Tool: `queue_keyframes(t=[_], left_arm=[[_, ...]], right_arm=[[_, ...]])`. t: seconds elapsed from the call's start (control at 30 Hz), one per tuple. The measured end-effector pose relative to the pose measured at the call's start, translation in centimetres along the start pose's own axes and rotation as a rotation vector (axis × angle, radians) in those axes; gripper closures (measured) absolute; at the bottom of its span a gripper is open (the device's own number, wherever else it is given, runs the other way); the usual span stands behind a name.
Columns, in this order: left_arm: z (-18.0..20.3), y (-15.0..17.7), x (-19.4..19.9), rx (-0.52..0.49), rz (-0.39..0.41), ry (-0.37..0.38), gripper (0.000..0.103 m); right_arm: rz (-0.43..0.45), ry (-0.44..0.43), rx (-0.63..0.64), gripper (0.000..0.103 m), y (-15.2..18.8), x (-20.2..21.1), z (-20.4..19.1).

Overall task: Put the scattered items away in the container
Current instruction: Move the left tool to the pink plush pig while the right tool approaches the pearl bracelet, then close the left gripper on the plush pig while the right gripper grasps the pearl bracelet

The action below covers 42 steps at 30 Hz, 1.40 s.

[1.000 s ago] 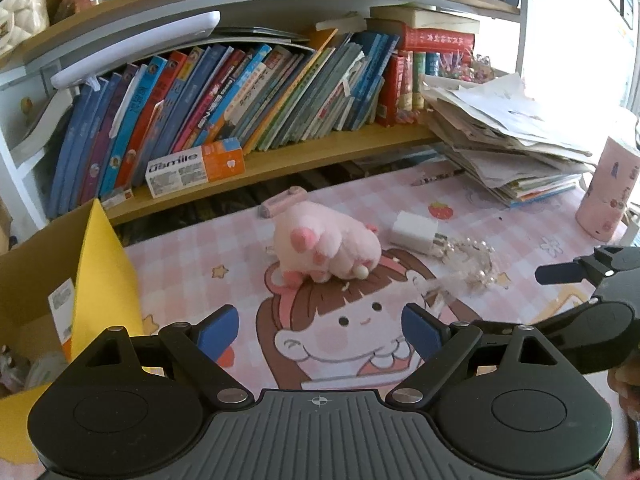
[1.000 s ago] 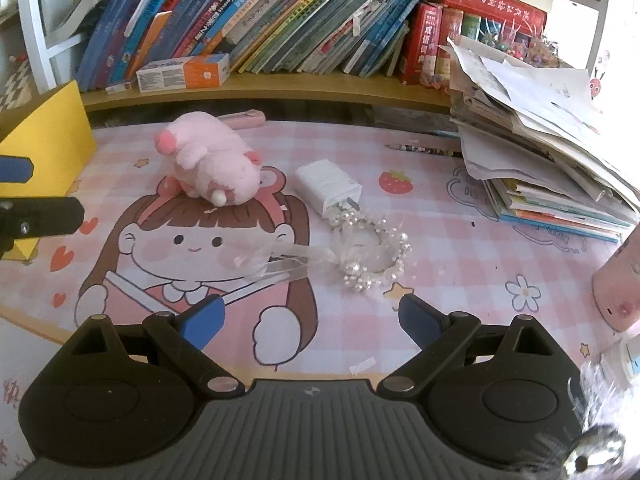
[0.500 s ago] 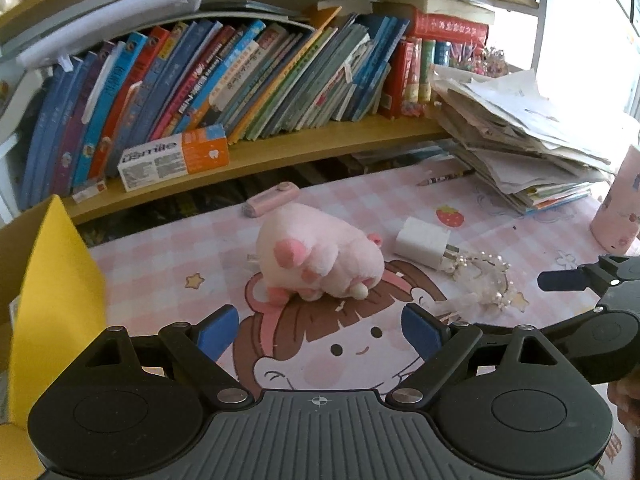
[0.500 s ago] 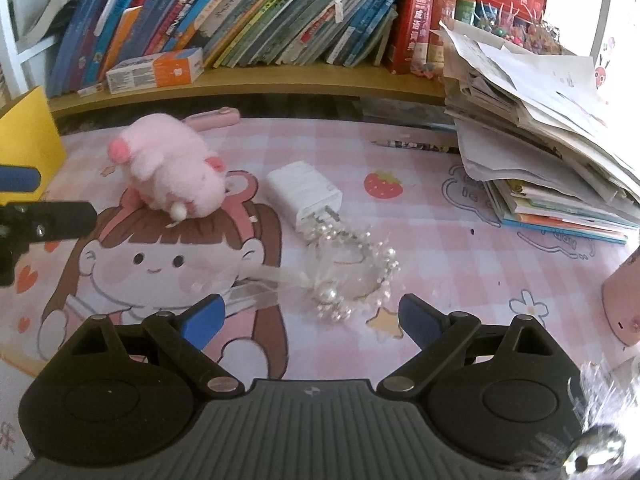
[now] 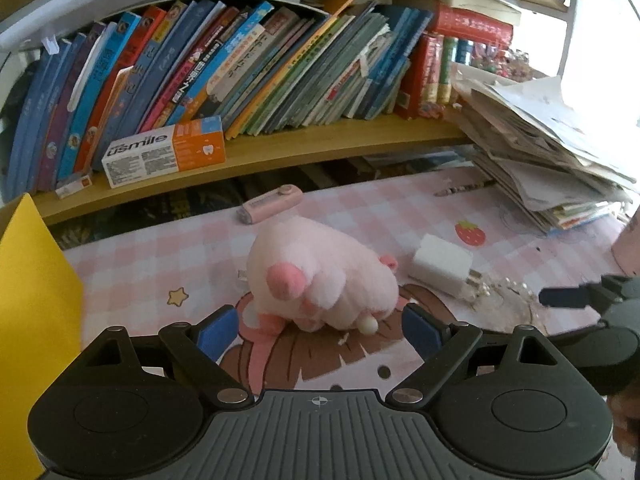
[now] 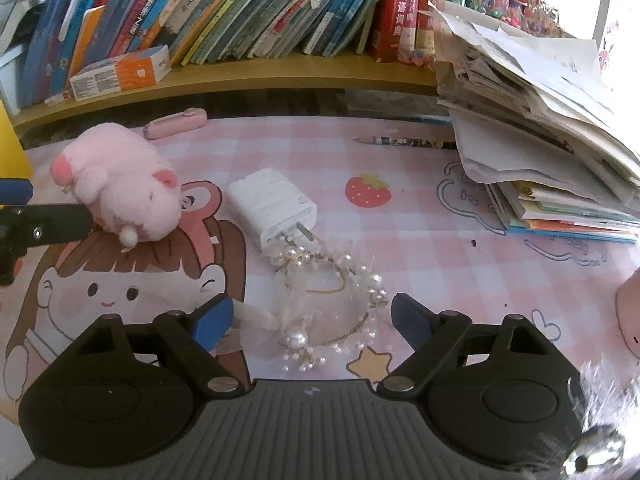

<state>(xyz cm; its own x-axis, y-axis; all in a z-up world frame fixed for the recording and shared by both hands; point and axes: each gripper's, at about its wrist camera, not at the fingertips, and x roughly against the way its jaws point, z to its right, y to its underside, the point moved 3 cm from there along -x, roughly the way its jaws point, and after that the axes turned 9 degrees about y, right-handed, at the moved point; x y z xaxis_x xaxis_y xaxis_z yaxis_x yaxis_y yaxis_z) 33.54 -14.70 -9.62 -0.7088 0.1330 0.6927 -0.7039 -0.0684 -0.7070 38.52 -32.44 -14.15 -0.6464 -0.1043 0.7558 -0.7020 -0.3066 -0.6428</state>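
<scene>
A pink plush toy (image 5: 320, 272) lies on the cartoon desk mat. My left gripper (image 5: 320, 328) is open, its blue fingertips on either side of the toy's near end. The toy also shows in the right wrist view (image 6: 120, 184). A pearl bracelet with gauze ribbon (image 6: 328, 304) lies between the tips of my open right gripper (image 6: 312, 318). A white charger plug (image 6: 274, 204) lies just beyond the bracelet. A pink eraser-like case (image 5: 272, 204) lies near the shelf. The yellow flap of the cardboard box (image 5: 32, 312) is at the left.
A low wooden shelf (image 5: 280, 148) holds leaning books and a toothpaste box (image 5: 164, 152). A pile of papers and books (image 6: 540, 140) sits at the right. A pencil (image 6: 404, 142) lies by the pile. A pink cup (image 6: 628, 320) stands at the far right.
Both grippers have moved forward. The left one now straddles the plush toy, the right one now straddles the pearl bracelet. Both stay open.
</scene>
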Motion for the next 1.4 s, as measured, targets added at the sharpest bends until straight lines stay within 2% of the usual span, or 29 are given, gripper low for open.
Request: queue_keyframes(t=[0.23,0.33,0.53,0.83,1.2,1.4], left_arm=[[-0.1,-0.6,-1.7,0.031,0.051,-0.02,0.012],[0.0,-0.7,-2.4,0.049,0.074,-0.029,0.012],[-1.3,-0.7,-3.8,0.154,0.1,-0.042,0.012],[-1.8,-0.6,-5.0,0.181,0.122,-0.009,0.012],[-1.0,0.0,-3.4,0.101,0.075,0.016,0.028],[-1.1,1.4,-0.6,0.082,0.041,0.033,0.033]], right_arm=[[-0.012,0.004,-0.01,0.03,0.2,-0.6,0.2],[-0.012,-0.005,-0.013,0.032,0.2,-0.5,0.2],[-0.013,-0.012,-0.016,0.034,0.3,-0.5,0.3],[-0.007,-0.015,-0.011,0.037,0.6,-0.2,0.3],[-0.014,-0.025,0.012,0.05,1.3,0.9,-0.2],[-0.021,-0.05,0.063,0.053,2.7,2.6,-1.0]])
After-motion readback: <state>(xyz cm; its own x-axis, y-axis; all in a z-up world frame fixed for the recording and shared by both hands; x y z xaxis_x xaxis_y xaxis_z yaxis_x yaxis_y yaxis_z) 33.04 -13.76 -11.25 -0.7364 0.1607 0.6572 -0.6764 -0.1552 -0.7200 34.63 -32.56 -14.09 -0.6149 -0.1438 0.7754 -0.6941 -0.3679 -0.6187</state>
